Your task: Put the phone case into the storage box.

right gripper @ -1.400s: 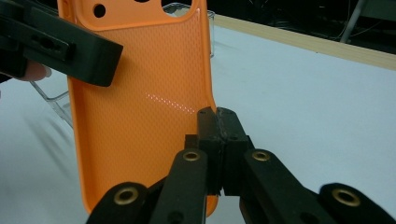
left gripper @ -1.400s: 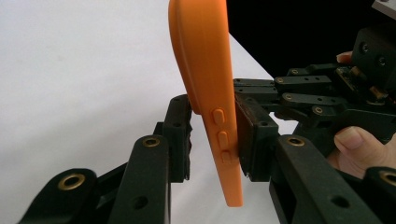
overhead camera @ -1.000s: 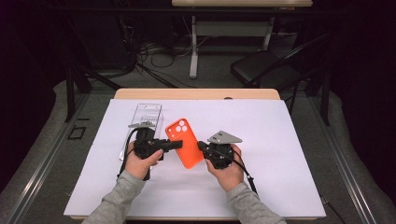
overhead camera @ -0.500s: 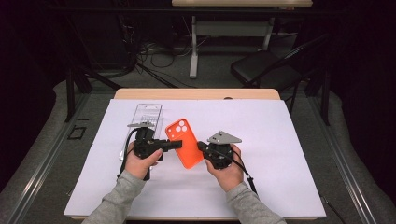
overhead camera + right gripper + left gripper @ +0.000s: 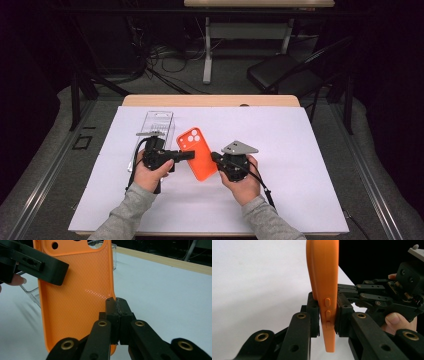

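Holding the orange phone case (image 5: 198,159) above the tabletop (image 5: 310,150), we clamp its opposite long edges: left hand-held gripper (image 5: 327,315) at the button side, right hand-held gripper (image 5: 116,312) pinching the other rim.

No legible text, labels, brands or numbers in any view. Orange phone case (image 5: 197,154): plain surface, moulded side buttons unmarked. Clear plastic tray (image 5: 156,125) at 11 o'clock from the case: faint markings, too small to read.
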A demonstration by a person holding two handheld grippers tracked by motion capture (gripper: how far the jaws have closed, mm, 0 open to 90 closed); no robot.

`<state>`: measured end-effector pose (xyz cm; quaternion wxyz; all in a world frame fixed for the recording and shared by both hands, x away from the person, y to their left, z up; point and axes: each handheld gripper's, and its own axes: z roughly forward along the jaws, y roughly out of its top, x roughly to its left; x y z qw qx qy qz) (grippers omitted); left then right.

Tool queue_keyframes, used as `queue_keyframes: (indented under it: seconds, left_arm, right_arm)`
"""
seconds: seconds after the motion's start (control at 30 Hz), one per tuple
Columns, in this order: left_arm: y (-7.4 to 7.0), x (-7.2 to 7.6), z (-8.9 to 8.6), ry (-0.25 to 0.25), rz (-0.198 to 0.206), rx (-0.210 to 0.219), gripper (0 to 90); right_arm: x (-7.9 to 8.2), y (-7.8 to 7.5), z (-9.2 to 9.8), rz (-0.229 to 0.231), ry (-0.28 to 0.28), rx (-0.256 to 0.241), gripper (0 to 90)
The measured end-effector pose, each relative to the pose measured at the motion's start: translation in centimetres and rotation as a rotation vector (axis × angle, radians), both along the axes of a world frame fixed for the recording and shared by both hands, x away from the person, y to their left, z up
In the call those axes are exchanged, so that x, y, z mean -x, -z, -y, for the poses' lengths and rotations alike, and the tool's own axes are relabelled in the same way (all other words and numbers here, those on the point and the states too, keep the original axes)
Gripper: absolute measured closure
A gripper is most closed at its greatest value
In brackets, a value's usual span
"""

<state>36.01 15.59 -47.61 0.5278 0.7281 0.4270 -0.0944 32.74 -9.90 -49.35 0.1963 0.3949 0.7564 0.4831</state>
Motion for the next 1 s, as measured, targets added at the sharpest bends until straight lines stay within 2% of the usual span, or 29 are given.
queue_keyframes:
  seconds: [0.67,0.9,1.0]
  left_arm:
    - [0.25,-0.15,-0.27,-0.004,-0.017,0.027,80.0]
    - [0.40,-0.24,-0.37,-0.001,-0.042,0.051,80.4]
    - [0.45,-0.29,-0.41,0.001,-0.042,0.046,80.5]
  right_arm:
    - [-0.03,0.14,-0.10,-0.015,-0.007,-0.011,89.5]
    - [-0.07,0.24,-0.14,-0.022,-0.012,-0.009,89.3]
    - [-0.11,0.28,-0.12,-0.026,-0.013,-0.012,89.2]
